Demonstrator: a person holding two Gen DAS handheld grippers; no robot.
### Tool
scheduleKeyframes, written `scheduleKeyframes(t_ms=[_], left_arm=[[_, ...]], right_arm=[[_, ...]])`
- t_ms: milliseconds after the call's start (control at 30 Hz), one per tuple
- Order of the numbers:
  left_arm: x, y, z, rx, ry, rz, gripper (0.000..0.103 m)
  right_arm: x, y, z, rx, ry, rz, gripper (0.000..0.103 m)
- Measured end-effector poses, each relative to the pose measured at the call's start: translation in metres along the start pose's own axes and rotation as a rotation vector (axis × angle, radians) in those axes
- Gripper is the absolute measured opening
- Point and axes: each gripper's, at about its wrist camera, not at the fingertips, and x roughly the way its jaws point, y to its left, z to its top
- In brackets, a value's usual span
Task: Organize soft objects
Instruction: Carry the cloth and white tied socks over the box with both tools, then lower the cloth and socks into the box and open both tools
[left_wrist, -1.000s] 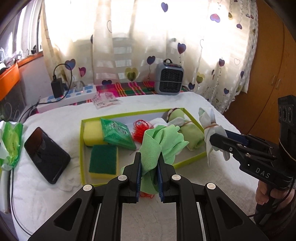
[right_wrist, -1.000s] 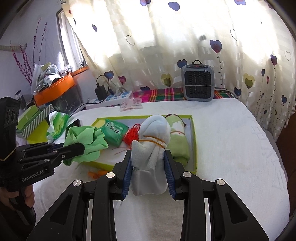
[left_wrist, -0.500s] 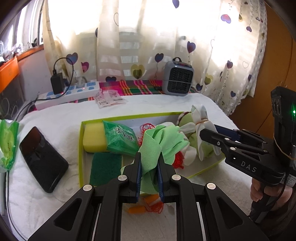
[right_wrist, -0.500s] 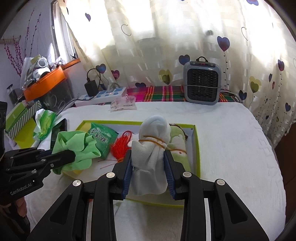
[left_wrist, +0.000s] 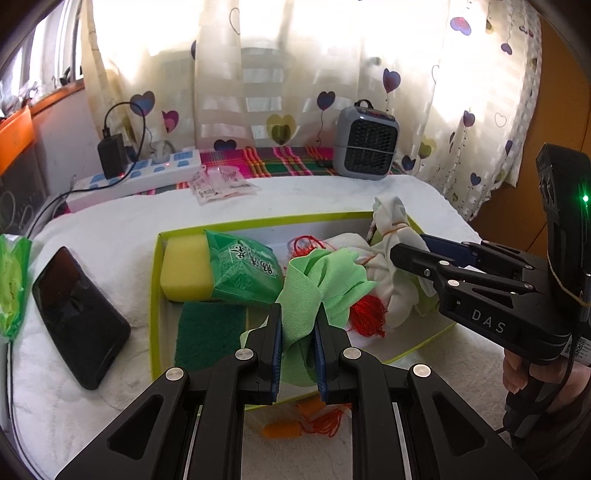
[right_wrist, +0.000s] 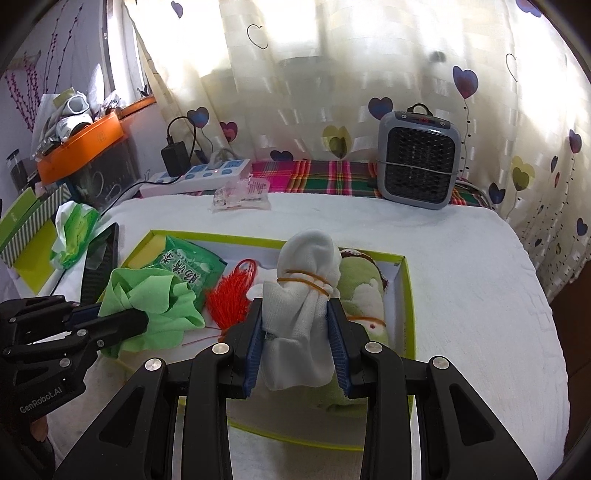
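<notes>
**Two cloth bundles held over the tray, ready to be set down**

At the left of the shallow lime-green-rimmed cardboard tray (left_wrist: 157, 291), a yellow foam sponge (left_wrist: 184, 271), a dark green scouring pad (left_wrist: 208, 334) and a green plastic packet of tissues (left_wrist: 243, 273) already lie side by side, which suggests this end is filled and the open floor lies further right. The left gripper (left_wrist: 298, 332) has its jaws clamped tight on the tail of a crumpled light-green microfibre cloth (left_wrist: 325, 280), pinching it low so the loose bulk hangs forward over the tray's middle, above a red tassel of thread (left_wrist: 367, 317). The right gripper (right_wrist: 295, 328) grips a white cloth bundle tied with an orange rubber band (right_wrist: 304, 295) by its skirt, knot upward, beside a pale green plush roll (right_wrist: 360, 295) lying along the tray's right wall. Whether either bundle touches the tray floor is hard to tell from these angles.
</notes>
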Motion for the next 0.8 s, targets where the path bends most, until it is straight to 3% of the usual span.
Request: scheduleKeyframes(t_ms=[800], left_arm=[[0.023, 0.006, -0.005, -0.016, 0.066, 0.031, 0.018]], right_arm=[[0.009, 0.002, -0.003, -0.011, -0.019, -0.013, 0.036]])
